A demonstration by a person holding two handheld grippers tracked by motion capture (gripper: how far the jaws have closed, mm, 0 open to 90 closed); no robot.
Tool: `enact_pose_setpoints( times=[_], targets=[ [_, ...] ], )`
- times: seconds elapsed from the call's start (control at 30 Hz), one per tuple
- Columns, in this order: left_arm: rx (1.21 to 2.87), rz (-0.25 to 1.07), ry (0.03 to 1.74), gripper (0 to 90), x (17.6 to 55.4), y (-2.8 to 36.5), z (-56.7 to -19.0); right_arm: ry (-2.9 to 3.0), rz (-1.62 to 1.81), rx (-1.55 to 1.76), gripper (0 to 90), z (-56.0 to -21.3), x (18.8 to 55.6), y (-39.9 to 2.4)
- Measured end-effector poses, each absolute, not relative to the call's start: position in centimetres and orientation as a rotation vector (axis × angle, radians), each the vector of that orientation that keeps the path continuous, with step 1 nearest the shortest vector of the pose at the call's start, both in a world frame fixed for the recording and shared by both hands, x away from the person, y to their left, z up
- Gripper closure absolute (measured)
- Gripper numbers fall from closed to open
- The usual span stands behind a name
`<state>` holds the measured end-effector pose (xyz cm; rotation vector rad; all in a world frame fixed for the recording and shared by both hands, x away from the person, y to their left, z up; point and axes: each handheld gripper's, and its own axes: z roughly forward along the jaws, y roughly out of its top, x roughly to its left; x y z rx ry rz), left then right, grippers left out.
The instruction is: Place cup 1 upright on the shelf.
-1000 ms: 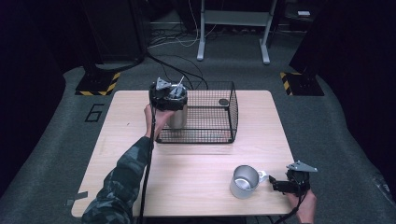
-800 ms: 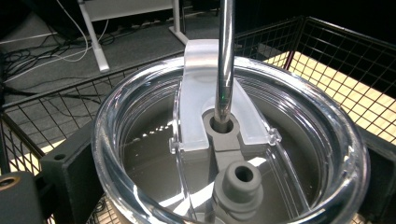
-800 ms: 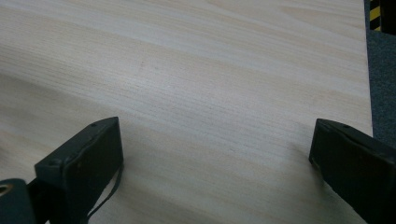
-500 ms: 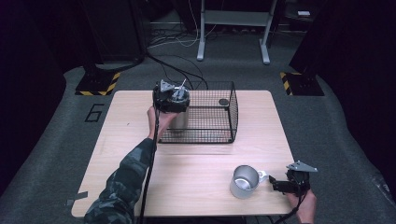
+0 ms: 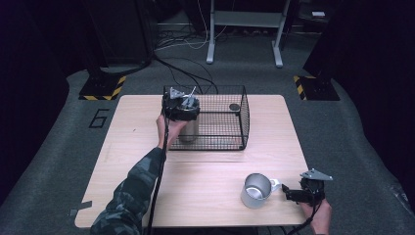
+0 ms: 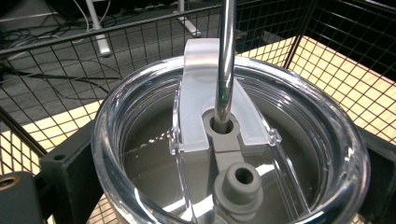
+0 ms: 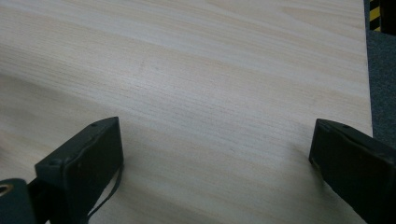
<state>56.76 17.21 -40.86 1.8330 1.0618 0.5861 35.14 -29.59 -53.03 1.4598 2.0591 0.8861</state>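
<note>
Two grippers at the bench (image 5: pixel 147 196): left gripper (image 5: pixel 180 104) with fingers clamped on the steel tumbler (image 5: pixel 186 128), held upright in the wire basket's (image 5: pixel 243 116) left end, clear lid (image 6: pixel 224 154) and metal straw (image 6: pixel 226 60) fitted; right gripper (image 5: pixel 299 194), fingers spread apart, beside the metal mug (image 5: pixel 255 190)

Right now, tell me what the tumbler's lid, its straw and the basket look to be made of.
Lid: clear plastic by the look, glossy, see-through to the inside, with a frosted slider.
Straw: probably polished steel, mirror-bright with reflections.
Basket: thin black wire mesh, likely coated metal; the finish is hard to judge.
The left claw holds the tumbler at the basket.
</note>
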Motion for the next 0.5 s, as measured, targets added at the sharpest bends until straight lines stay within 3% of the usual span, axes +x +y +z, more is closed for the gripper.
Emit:
enact_pose_setpoints(
  times=[0.5],
  targets=[
    [1.867,0.590,1.070,3.3,55.4,17.5,-41.0,2.057,0.887,1.465,2.5,-53.0,35.1,-29.6]
  ],
)
